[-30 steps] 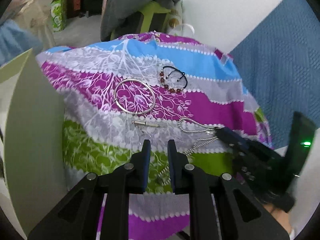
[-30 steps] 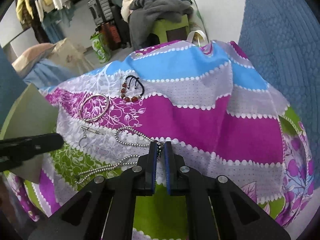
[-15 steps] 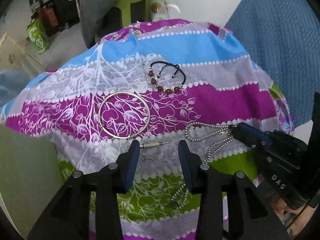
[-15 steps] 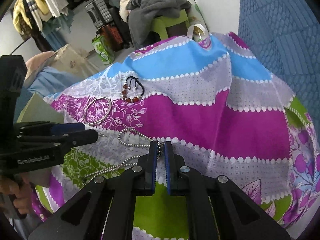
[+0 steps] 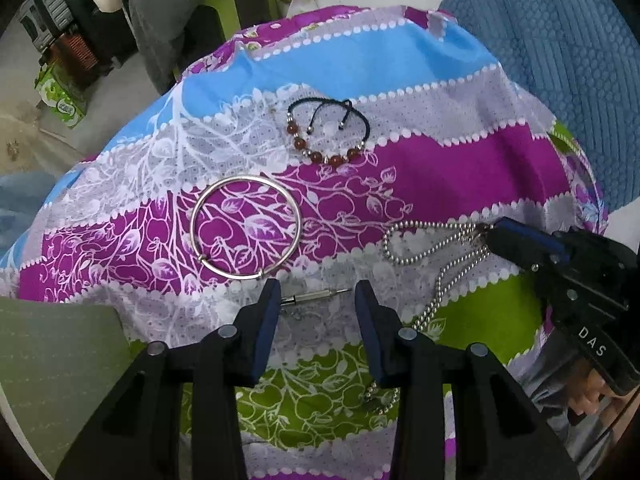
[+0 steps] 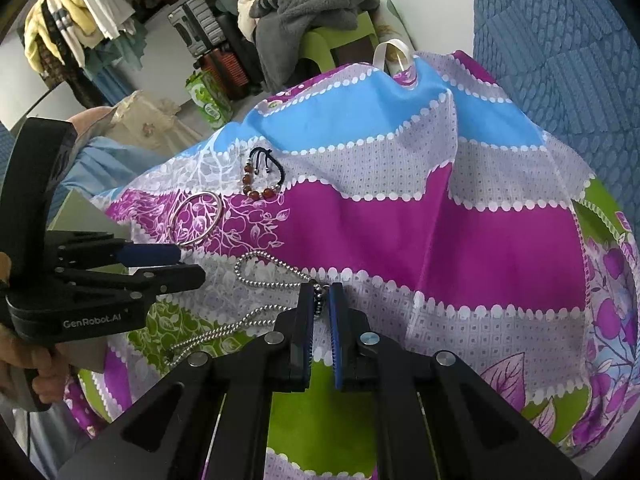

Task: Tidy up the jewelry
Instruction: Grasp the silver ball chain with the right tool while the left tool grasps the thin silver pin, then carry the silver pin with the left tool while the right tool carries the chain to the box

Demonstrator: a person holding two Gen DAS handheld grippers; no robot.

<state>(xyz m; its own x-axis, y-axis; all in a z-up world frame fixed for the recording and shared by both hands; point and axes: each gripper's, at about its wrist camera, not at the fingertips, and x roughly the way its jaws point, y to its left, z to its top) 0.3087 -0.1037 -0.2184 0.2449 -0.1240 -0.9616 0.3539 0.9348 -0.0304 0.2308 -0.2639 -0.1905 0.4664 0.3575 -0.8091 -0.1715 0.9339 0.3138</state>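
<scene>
1. On the patterned cloth (image 5: pixel 460 176), near its middle, four pieces of jewelry are laid out.
2. A beaded bracelet (image 5: pixel 328 132) with red-brown beads and a black cord is seen on the grey band, toward the far edge of the cloth.
3. A silver bangle (image 5: pixel 246 227) is placed flat on the purple band, just nearer than the bracelet and apart from it.
4. A small silver pin (image 5: pixel 316 295) is seen on the grey band just beside the near rim of the bangle.
5. The left gripper (image 5: pixel 316 300) is held with its jaws wide apart over the pin, one finger on each side of it; nothing is clasped.
6. A silver ball chain (image 6: pixel 260 280) is trailed from the grey band down onto the green band toward the near edge.
7. The right gripper (image 6: pixel 322 300) is closed to a narrow gap on a bunched part of the ball chain, which is pinched between its blue pads (image 6: pixel 335 320).
8. A grey garment (image 6: pixel 308 4) is draped over a green stool (image 6: pixel 320 42) beyond the far edge of the cloth.
</scene>
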